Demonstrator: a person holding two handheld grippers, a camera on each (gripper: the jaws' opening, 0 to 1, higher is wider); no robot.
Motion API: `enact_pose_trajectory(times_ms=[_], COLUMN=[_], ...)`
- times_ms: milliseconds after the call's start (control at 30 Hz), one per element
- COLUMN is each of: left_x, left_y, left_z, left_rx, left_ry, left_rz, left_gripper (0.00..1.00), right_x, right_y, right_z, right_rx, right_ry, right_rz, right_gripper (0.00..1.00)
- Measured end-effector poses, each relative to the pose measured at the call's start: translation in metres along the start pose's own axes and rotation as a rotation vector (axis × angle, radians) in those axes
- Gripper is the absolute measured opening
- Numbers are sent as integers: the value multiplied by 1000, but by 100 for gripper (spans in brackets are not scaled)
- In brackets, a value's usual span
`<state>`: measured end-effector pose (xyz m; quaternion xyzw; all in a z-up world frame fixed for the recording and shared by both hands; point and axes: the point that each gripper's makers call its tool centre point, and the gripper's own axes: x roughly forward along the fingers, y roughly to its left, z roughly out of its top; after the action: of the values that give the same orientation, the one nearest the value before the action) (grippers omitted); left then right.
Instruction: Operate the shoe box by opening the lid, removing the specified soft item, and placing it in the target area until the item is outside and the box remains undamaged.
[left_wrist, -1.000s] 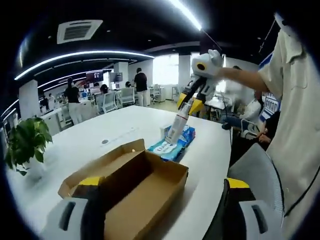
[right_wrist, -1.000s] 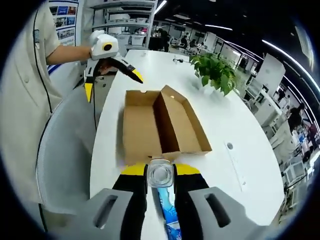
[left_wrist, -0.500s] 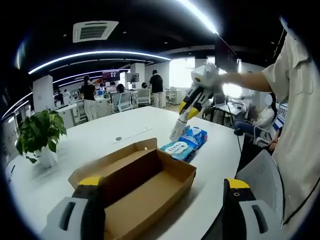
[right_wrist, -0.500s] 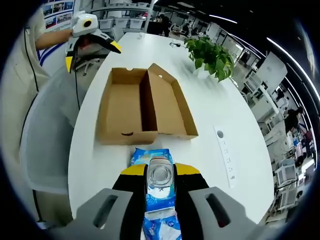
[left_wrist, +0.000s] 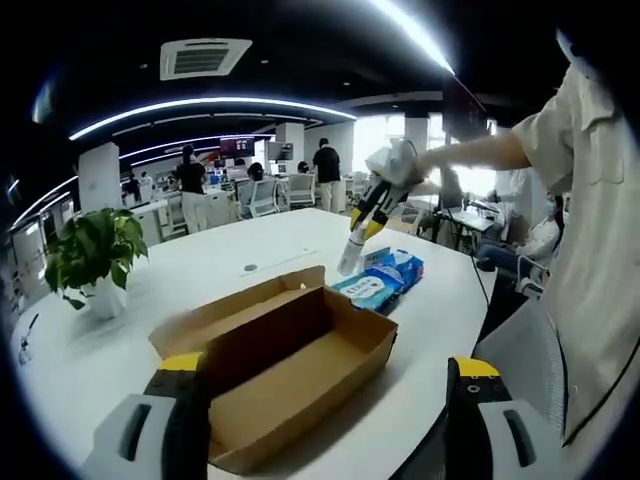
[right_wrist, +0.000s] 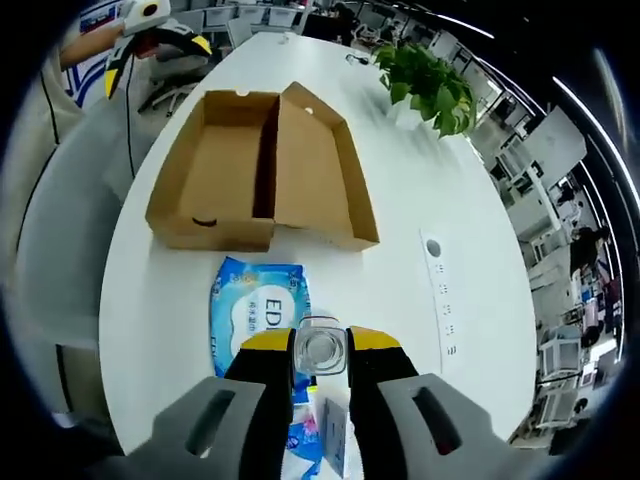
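Since the earlier frames the right gripper (right_wrist: 320, 352) has drawn back from the shoe box (right_wrist: 255, 170), so the blue wet-wipes pack (right_wrist: 258, 310) now lies fully exposed on the white table (right_wrist: 400, 210), just beside the box's near end and outside it. In the right gripper view the jaws are closed on a small clear bottle (right_wrist: 320, 347), seen from its round end, held above the pack; a second, partly hidden blue packet lies beneath the jaws. That view looks straight down into the box: the tray is bare cardboard, the lid folded open alongside it, with a potted plant (right_wrist: 428, 80) beyond and a recessed power strip (right_wrist: 440, 298) set in the tabletop.

Seen from the left gripper view, the bottle (left_wrist: 351, 256) hangs upright from the right gripper (left_wrist: 368, 208), its lower end near the wipes pack (left_wrist: 380, 282). A person's arm and pale shirt (left_wrist: 590, 240) show there, and office workers stand in the background. The left gripper (left_wrist: 325, 415) has its jaws spread wide apart, holding nothing, low over the near edge of the box (left_wrist: 290, 360).
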<state>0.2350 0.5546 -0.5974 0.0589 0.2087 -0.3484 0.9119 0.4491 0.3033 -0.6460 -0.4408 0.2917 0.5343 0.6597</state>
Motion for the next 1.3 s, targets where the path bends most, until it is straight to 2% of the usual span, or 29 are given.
enact_pose_trajectory(times_ms=[533,900,1100,1300], left_x=[-5,-5,-6,-4], left_y=[11,19,25,33], left_z=[-14,-28,-32,-37], left_rx=[-27,-61,-73,-88], left_ry=[30,60,66,82], left_rz=[53,78,94,110], left_gripper=[100,98,96,94], right_x=[34,48,50,51], right_y=[-13,-11,-16,-23], right_z=[-25,-32,-30,-32], right_rx=[-51,-61,-58,-70], right_ry=[92,103,92,99], right_rz=[43,97,107,102], right_gripper=[17,17,18,26])
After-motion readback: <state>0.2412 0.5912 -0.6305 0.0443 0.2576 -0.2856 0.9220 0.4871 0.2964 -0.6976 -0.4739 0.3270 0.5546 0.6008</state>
